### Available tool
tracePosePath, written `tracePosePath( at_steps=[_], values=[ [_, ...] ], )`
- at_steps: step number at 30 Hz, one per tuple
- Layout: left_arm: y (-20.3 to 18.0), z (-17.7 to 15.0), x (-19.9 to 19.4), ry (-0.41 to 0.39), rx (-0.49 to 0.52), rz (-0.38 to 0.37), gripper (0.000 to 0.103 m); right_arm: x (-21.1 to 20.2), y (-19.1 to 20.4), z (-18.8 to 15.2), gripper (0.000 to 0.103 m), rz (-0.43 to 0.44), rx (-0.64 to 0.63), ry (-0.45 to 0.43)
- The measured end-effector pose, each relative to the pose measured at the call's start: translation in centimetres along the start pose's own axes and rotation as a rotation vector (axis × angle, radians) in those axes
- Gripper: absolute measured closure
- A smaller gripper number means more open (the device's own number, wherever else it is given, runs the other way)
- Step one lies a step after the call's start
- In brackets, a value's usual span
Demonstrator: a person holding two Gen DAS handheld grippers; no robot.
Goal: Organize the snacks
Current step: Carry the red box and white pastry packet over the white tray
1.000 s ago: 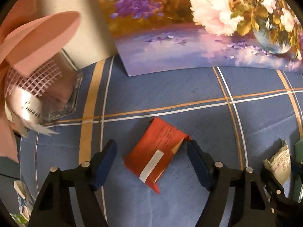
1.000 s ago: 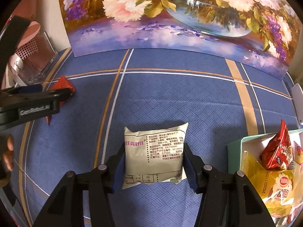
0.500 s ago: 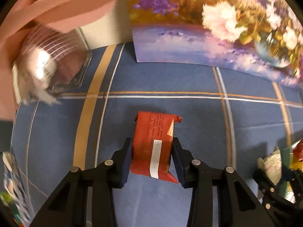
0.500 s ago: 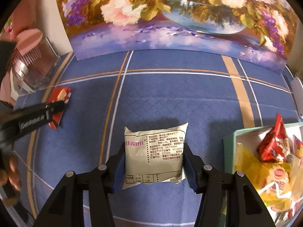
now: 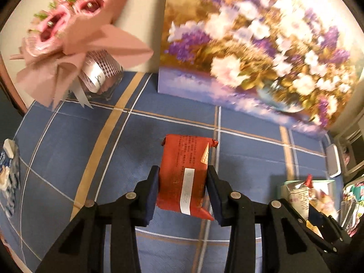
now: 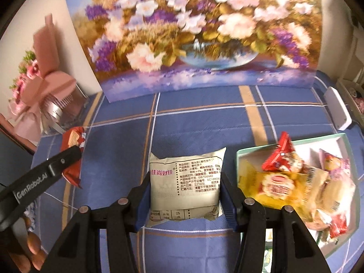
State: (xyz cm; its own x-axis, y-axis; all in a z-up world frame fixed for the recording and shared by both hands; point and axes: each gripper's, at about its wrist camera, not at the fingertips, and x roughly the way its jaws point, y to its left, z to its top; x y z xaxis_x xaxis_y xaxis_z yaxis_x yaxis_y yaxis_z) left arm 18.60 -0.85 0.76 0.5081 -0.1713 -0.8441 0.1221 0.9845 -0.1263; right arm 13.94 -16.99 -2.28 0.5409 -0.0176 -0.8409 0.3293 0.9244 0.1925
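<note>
1. A blue plaid cloth covers the table; a flower painting stands along its far edge and a pink bouquet fills the far left corner.
2. A teal box at the right edge already holds a loose heap of snacks, topped by a red triangular packet.
3. The right gripper is clamped on a white packet, both pads pressed into its sides, just left of the box wall.
4. The left gripper is closed on a red packet, which appears to hang clear of the cloth near the left side of the table.
5. Risk: both packets are soft, air-filled pouches pinched only at their lower halves, so a quick swing could let 1 twist or slide out between the pads.
6. Risk: the box looks crowded, and dropping 2 more onto the heap may tip the red triangular packet over the rim.
7. Risk: with both hands heading for 1 box, the grippers could collide above it.
</note>
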Motion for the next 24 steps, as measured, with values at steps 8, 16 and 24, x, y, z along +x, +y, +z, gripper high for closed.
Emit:
tracePosePath(
  at_steps=[8,16,24],
  values=[
    [-1.6,-1.2,-4.3,-0.083,-0.003,-0.034,0.063,-3.6,-0.8,-0.8,0.046,0.014,0.025,-0.05],
    [-3.4,-2.9,-5.9,-0.097,0.009,-0.081,0.063,-5.4,-1.7,-1.9,0.046,0.02,0.031,-0.058],
    [-6.8,-4.7,-7.6,-0.119,0.068,-0.136,0.063,-6.8,-5.4,-2.3,0.046,-0.006,0.102,-0.064]
  ],
)
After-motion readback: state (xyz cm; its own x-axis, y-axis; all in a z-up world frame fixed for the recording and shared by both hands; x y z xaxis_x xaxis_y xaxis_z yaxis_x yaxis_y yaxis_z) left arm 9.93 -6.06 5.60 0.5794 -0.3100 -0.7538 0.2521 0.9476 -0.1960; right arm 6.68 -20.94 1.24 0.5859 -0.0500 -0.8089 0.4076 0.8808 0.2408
